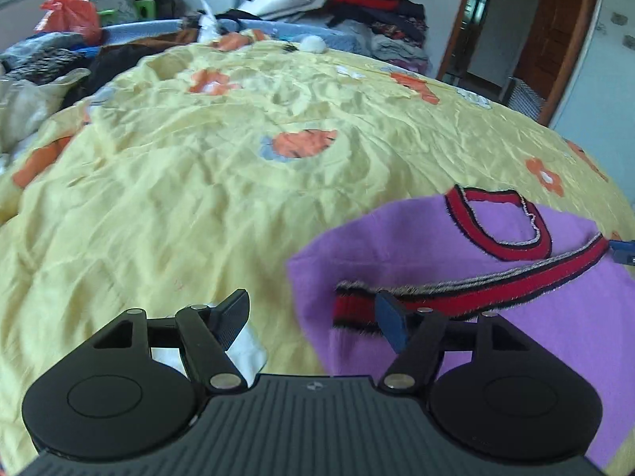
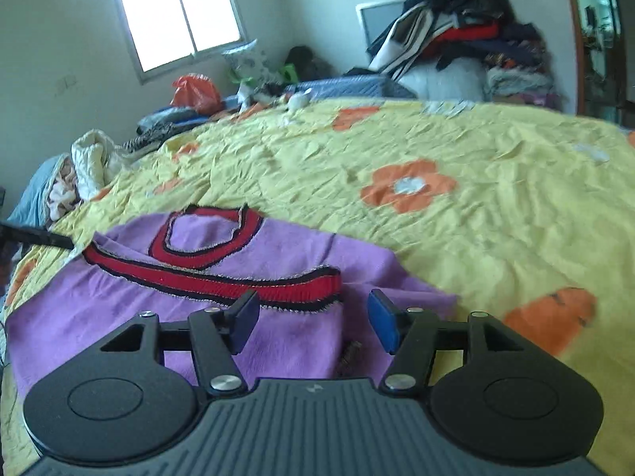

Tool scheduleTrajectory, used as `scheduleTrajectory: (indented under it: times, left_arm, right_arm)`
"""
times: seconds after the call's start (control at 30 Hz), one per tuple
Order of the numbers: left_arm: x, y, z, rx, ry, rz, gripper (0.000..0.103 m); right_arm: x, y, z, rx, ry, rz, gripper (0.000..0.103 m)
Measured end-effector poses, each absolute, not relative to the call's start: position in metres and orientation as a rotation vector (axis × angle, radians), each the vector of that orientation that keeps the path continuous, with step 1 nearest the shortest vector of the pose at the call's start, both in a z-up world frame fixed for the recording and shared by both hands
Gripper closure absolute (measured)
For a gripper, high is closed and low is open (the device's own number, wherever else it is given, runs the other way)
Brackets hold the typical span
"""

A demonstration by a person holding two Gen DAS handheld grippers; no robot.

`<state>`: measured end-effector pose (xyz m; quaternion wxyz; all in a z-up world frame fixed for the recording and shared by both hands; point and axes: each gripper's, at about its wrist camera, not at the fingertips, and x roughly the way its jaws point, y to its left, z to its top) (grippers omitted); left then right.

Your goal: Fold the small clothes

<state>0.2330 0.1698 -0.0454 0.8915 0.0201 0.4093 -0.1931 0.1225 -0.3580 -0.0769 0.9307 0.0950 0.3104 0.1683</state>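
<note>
While my left gripper (image 1: pixel 313 323) hangs spread wide over the yellow bedspread (image 1: pixel 178 198), the purple garment (image 1: pixel 456 254) lies flat on the bed to its right, under one fingertip. My right gripper (image 2: pixel 315 323) is also spread, empty, above the garment's red trim (image 2: pixel 222 281).

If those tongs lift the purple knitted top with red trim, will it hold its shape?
Probably not: the purple knitted top with red trim already lies in soft folds, so it would likely droop. Its fuzzy surface looks grippy rather than slippery, and it seems light.
</note>
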Motion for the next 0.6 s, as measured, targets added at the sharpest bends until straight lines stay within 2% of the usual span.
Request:
scheduleTrajectory:
  times: [0.1, 0.13, 0.17, 0.2, 0.27, 0.37, 0.43, 0.6]
  left_arm:
    - [0.237, 0.157, -0.050, 0.085, 0.845, -0.423, 0.034]
    - [0.239, 0.152, -0.053, 0.104, 0.851, -0.419, 0.039]
    - [0.240, 0.149, -0.055, 0.111, 0.854, -0.424, 0.052]
    - [0.239, 0.146, -0.057, 0.120, 0.848, -0.432, 0.058]
    - [0.236, 0.138, -0.059, 0.164, 0.839, -0.429, 0.062]
    - [0.232, 0.134, -0.063, 0.173, 0.839, -0.443, 0.080]
    - [0.231, 0.134, -0.062, 0.174, 0.826, -0.427, 0.083]
    - [0.232, 0.139, -0.049, 0.150, 0.790, -0.408, 0.085]
  right_arm:
    - [0.128, -0.350, -0.083, 0.172, 0.654, 0.369, 0.046]
    - [0.128, -0.348, -0.084, 0.167, 0.650, 0.381, 0.065]
    - [0.128, -0.346, -0.085, 0.159, 0.654, 0.376, 0.085]
    - [0.127, -0.345, -0.085, 0.155, 0.655, 0.370, 0.088]
    - [0.124, -0.344, -0.084, 0.151, 0.638, 0.370, 0.093]
    - [0.120, -0.339, -0.082, 0.121, 0.613, 0.361, 0.099]
    - [0.115, -0.337, -0.079, 0.099, 0.594, 0.345, 0.099]
    - [0.106, -0.341, -0.051, 0.089, 0.506, 0.301, 0.100]
